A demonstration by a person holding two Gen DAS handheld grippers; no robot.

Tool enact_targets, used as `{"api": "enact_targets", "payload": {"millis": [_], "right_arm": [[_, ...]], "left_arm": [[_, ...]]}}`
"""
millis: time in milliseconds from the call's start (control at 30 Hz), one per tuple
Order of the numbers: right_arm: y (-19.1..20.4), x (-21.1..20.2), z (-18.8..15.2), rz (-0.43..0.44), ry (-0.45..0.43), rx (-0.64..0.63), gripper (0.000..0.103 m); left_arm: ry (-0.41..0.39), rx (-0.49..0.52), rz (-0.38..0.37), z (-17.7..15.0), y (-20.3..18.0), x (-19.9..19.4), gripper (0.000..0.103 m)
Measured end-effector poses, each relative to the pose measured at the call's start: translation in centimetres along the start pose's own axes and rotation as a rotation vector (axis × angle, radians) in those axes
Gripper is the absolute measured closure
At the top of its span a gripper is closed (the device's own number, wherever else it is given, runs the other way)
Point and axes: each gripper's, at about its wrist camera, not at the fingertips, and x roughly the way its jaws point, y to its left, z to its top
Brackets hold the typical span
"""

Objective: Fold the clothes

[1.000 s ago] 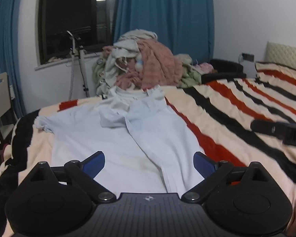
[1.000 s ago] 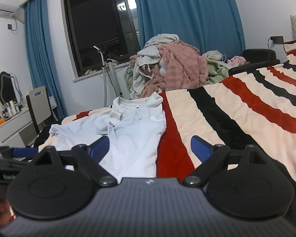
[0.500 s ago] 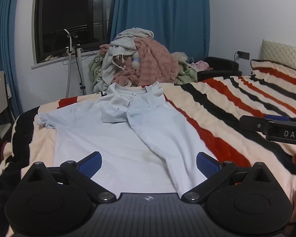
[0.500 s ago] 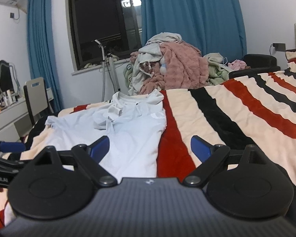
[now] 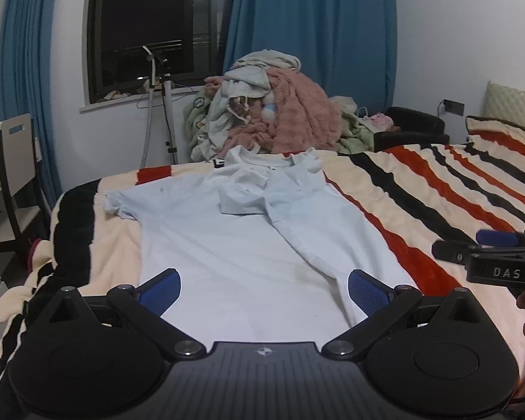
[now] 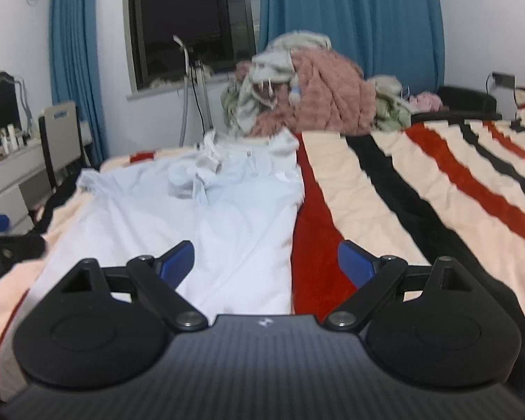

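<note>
Only right view, mirror (image 6: 6,99), dresser (image 6: 8,175)

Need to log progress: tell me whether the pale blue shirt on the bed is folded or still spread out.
Partly folded. The pale blue shirt has one side and sleeve turned in over its middle; the other sleeve still lies spread on the striped blanket.
</note>
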Motion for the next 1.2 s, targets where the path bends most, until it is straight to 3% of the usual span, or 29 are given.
{"api": "enact_targets", "payload": {"millis": [167,233,400,533,700,767,833,1000,1100,1133,1167,1200], "right_arm": [[0.5,4.6,1.6,0.056,0.112,-0.007,0.013],[2.0,7.0,2.6,0.077,0.122,-0.064,0.013],[7.4,14.9,5.4,0.144,0.14,-0.189,0.013],[13.4,21.9,7.7,0.244,0.143,-0.222,0.013],[22.4,29.5,9.3,0.438,0.109,-0.268,0.013],[25.3,32.0,9.8,0.48,0.09,-0.26,0.013],[27.9,34.5,10.0,0.492,0.079,-0.253,0.013],[31.9,39.9,9.2,0.471,0.122,-0.286,0.013],[31.4,41.1,9.2,0.501,0.148,-0.233,0.029],[31.1,41.3,9.4,0.502,0.154,-0.216,0.047],[30.8,41.4,9.5,0.494,0.159,-0.202,0.083],[30.7,41.4,9.7,0.451,0.165,-0.198,0.09]], "left_arm": [[-0.03,-0.127,-0.043,0.4,2.4,-0.7,0.0],[-0.036,-0.182,-0.052,0.4,3.7,-0.7,0.0],[-0.038,-0.244,0.04,0.1,7.0,-0.4,0.0],[-0.021,-0.364,0.092,-0.6,10.4,0.6,0.0],[-0.071,-0.514,0.186,-1.1,14.7,1.7,0.001],[-0.08,-0.55,0.26,-1.7,16.0,1.9,0.001],[-0.094,-0.557,0.347,-2.0,16.7,2.0,0.001],[-0.15,-0.507,0.39,-2.3,17.0,2.8,0.001],[-0.154,-0.485,0.392,-2.5,17.1,3.9,0.001],[-0.149,-0.482,0.39,-2.5,17.0,4.3,0.001],[-0.141,-0.475,0.388,-2.4,17.0,4.8,0.001],[-0.13,-0.462,0.406,-2.3,17.0,5.4,0.001]]}}
